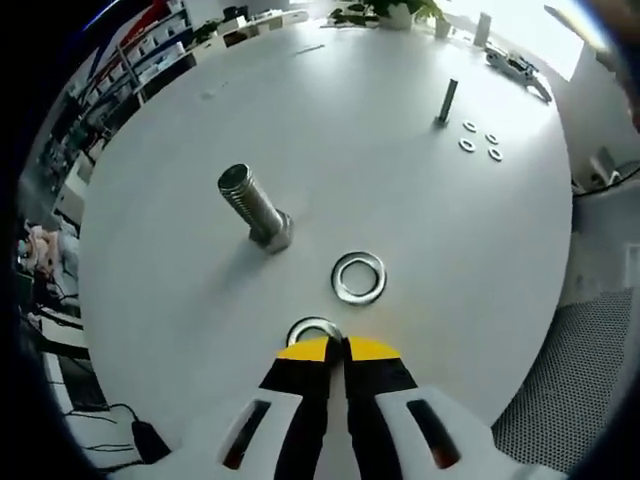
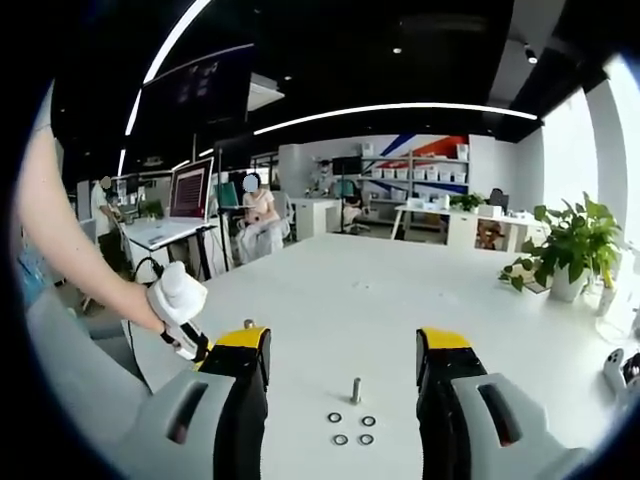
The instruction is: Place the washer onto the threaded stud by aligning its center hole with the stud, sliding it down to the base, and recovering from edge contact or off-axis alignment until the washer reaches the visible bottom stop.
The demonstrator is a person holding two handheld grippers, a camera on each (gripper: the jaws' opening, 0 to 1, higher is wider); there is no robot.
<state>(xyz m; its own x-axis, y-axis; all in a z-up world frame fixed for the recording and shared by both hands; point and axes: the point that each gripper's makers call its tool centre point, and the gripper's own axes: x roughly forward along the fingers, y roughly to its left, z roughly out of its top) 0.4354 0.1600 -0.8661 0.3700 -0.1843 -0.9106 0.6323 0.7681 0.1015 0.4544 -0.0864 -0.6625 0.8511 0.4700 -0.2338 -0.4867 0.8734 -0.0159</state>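
At 6 o'clock on the tabletop (image 1: 400, 180), the left tool (image 1: 335, 347) is pinching 1 washer (image 1: 312, 328) by its rim. The large stud (image 1: 254, 207) is standing bare at 10 o'clock, a second washer (image 1: 359, 277) lying beside it. Threading is all ahead. The right tool (image 2: 343, 352) is hanging apart, holding nothing.

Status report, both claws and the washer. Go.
Left claw shut on a washer at the table. Right claw open, holding nothing. Big stud bare, second washer lying loose beside it. Nothing blocking the stud.
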